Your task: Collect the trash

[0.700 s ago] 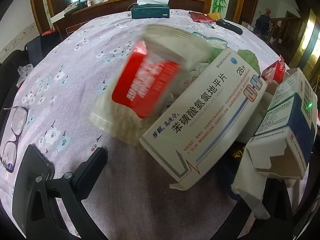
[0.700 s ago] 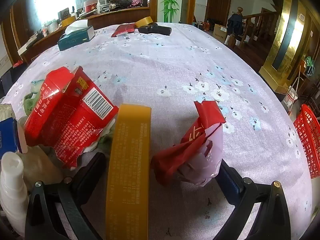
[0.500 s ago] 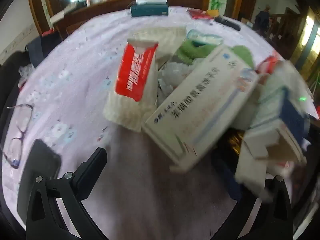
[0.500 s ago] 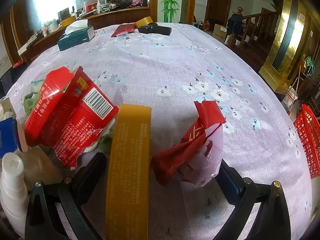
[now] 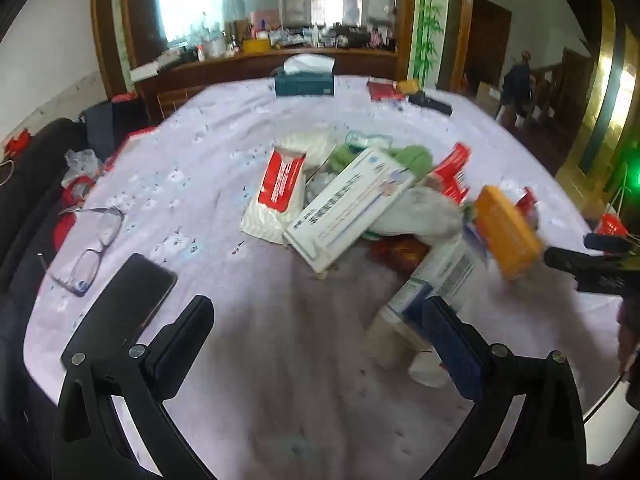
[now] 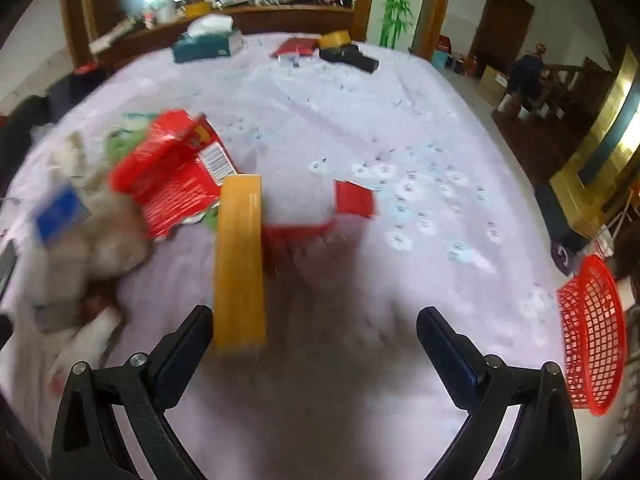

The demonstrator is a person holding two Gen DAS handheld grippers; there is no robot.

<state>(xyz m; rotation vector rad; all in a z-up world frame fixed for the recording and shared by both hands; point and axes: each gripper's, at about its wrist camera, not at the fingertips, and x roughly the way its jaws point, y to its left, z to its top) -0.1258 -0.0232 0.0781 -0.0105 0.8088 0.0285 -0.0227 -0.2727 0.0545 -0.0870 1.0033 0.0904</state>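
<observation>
A heap of trash lies mid-table: a white medicine box point(image 5: 348, 208), a red-and-white packet point(image 5: 280, 188), a blue-and-white carton point(image 5: 436, 280) and an orange box point(image 5: 506, 232). My left gripper point(image 5: 320, 340) is open and holds nothing, a little short of the heap, with the carton just beyond its right finger. In the right wrist view the orange box point(image 6: 240, 256) lies lengthwise ahead of the left finger. A torn red wrapper point(image 6: 176, 176) and a small red wrapper point(image 6: 320, 216) lie beyond it. My right gripper point(image 6: 318, 344) is open with bare cloth between its fingers.
A red mesh basket point(image 6: 592, 336) hangs past the table's right edge. A black phone point(image 5: 136, 292) and glasses point(image 5: 92, 248) lie at the left. A tissue box point(image 5: 304, 80), a red packet point(image 6: 296, 48) and a black object point(image 6: 352, 58) sit at the far side.
Both grippers have drawn back and up from the heap, so the trash looks smaller and farther. The orange box and small red wrapper no longer sit between the right fingers.
</observation>
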